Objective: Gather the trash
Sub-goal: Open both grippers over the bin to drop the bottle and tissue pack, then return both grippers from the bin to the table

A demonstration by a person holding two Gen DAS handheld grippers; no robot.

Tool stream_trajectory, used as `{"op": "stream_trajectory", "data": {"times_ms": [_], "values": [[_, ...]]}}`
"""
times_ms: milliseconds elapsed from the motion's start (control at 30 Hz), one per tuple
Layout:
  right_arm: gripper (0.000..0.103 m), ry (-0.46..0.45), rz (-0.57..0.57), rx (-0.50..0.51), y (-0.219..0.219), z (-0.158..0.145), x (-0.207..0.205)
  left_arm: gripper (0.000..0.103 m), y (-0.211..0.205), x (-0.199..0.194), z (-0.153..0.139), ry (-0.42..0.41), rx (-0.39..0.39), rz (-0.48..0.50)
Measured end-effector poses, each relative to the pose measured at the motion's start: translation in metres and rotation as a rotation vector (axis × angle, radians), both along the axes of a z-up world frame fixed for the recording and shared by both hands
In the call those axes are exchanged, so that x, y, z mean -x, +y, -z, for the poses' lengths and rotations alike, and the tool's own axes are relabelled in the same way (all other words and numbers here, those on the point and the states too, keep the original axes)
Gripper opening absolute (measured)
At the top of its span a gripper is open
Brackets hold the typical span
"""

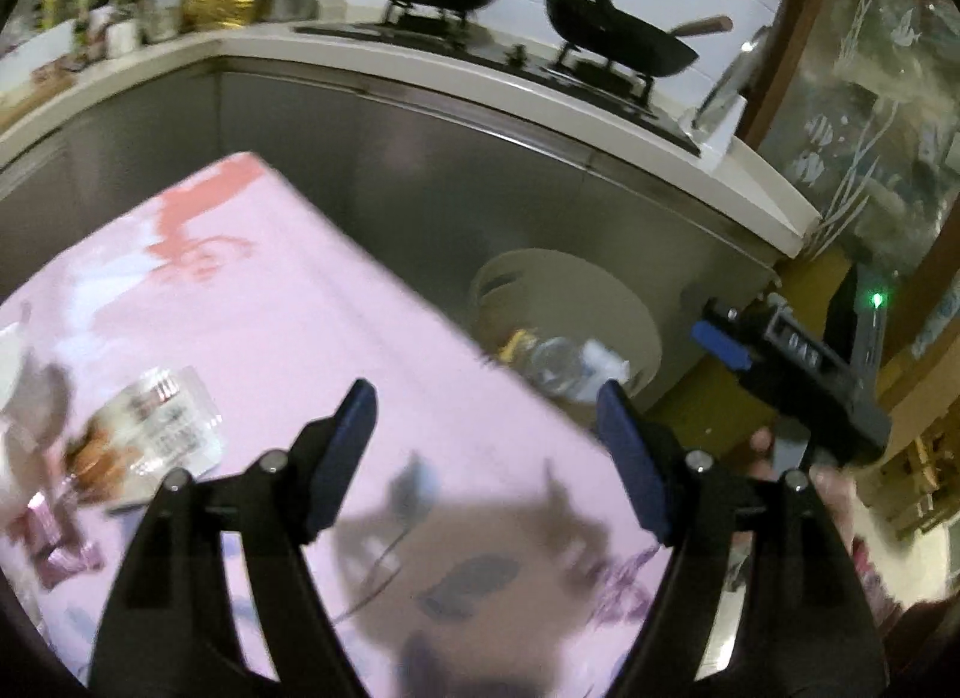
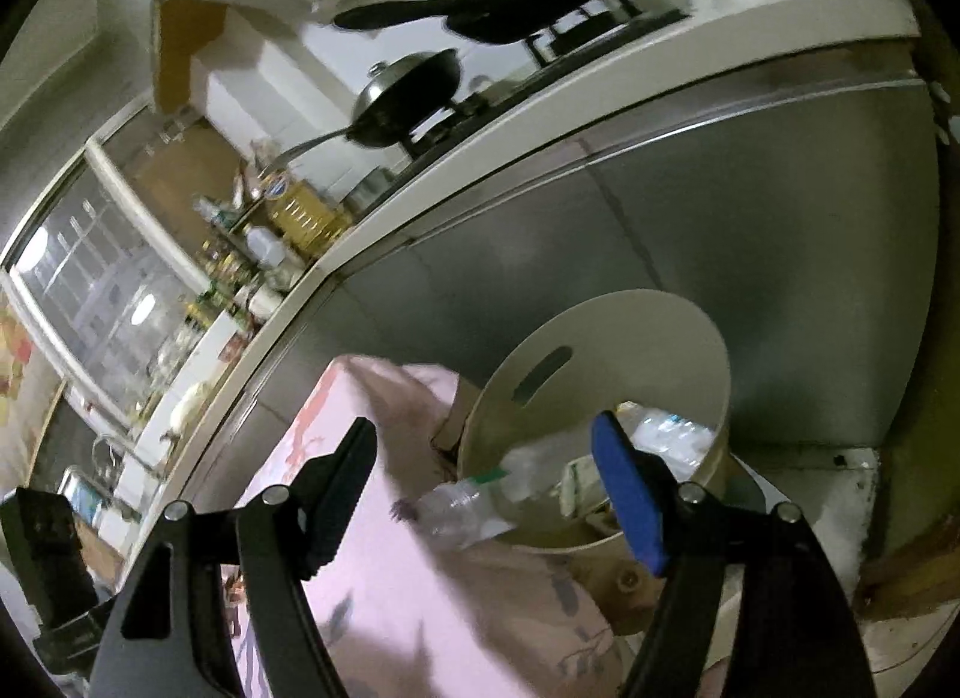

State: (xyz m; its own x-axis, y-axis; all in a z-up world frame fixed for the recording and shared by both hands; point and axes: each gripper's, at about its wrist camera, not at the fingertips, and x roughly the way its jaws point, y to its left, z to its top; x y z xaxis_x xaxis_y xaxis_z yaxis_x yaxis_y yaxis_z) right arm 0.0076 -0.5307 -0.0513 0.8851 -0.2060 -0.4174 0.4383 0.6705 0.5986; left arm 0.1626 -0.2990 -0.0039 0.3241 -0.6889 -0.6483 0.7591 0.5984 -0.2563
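With both our left gripper [image 1: 486, 446] and right gripper [image 2: 486, 476] spread wide and empty, we risk snagging the pink tablecloth [image 1: 288, 302] while reaching for the clear wrapper [image 1: 162, 428], well apart from the bin [image 2: 606, 374] beside the table.

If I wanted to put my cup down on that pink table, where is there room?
The pink tablecloth is bare across its middle and far corner, toward the steel cabinet. The near left edge is crowded by a clear snack wrapper and pink wrappers. The bin beside it holds bottles.
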Motion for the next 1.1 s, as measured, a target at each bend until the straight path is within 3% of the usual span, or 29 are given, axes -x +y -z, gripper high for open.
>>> {"op": "stream_trajectory", "data": {"times_ms": [167, 333, 433, 533, 733, 767, 800, 900, 1100], "values": [[0.072, 0.168, -0.170, 0.159, 0.040, 0.002, -0.040, 0.073, 0.052, 0.009, 0.008, 0.002, -0.011, -0.062], [0.071, 0.358, -0.238, 0.416, 0.064, 0.014, -0.072, 0.073, 0.079, 0.005, 0.024, 0.069, -0.008, -0.119], [0.071, 0.422, -0.267, 0.498, 0.068, 0.022, -0.083, 0.073, 0.083, -0.001, 0.033, 0.107, -0.005, -0.138], [0.070, 0.416, -0.281, 0.485, 0.065, 0.022, -0.080, 0.073, 0.079, -0.004, 0.035, 0.126, -0.003, -0.135], [0.047, 0.453, -0.238, 0.437, 0.046, 0.025, -0.082, 0.073, 0.063, 0.000, 0.035, 0.105, -0.016, -0.100], [0.039, 0.464, -0.239, 0.413, 0.041, 0.028, -0.084, 0.073, 0.060, 0.001, 0.035, 0.103, -0.018, -0.094], [0.023, 0.471, -0.243, 0.395, 0.038, 0.030, -0.087, 0.073, 0.058, 0.003, 0.035, 0.099, -0.020, -0.087], [0.019, 0.452, -0.249, 0.363, 0.035, 0.030, -0.087, 0.073, 0.055, 0.008, 0.033, 0.075, -0.023, -0.075], [0.012, 0.332, -0.219, 0.215, 0.018, 0.009, -0.082, 0.073, 0.059, 0.008, 0.030, 0.073, -0.016, -0.082]]}}
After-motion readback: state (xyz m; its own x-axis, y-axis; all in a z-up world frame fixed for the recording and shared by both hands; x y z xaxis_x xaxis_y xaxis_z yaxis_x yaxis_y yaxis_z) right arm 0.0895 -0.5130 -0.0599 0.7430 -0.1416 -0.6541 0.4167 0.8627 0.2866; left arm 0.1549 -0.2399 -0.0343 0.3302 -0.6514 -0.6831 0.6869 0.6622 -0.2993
